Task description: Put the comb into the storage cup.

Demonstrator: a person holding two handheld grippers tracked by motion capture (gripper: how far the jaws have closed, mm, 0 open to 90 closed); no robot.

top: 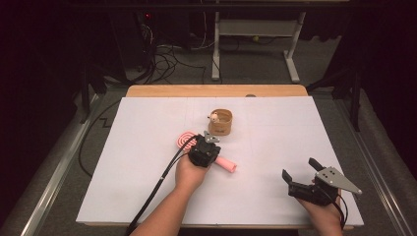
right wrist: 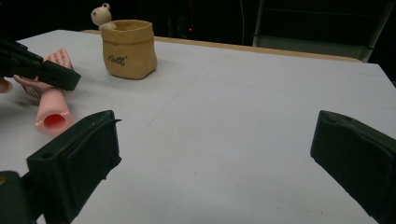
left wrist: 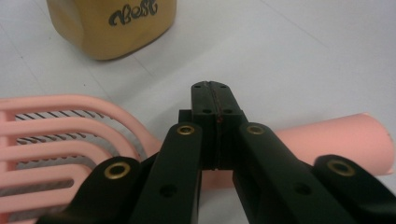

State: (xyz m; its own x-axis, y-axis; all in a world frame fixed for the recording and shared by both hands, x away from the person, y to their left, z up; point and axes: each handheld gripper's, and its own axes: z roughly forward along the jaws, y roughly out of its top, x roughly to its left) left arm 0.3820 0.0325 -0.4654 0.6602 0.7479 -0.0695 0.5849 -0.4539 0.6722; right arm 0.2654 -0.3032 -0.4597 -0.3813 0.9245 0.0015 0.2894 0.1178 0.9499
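1. The left claw (left wrist: 215, 100) has its jaws pressed together, empty, just above the handle of the pink brush (left wrist: 336, 140).
2. The brush lies flat on the white bench (top: 275, 147), its slotted head (left wrist: 60, 135) left of the claw in the left gripper view.
3. A tan pot (top: 221, 122) with a small bear (right wrist: 101, 16) on its rim stands just beyond.
4. The right claw (top: 301, 173) hovers spread wide, empty, well apart near the bench's front right.

The right hand-held gripper (right wrist: 212, 163) stands wide open over the white table (right wrist: 243, 116), well short of the tan pot (right wrist: 130, 49).
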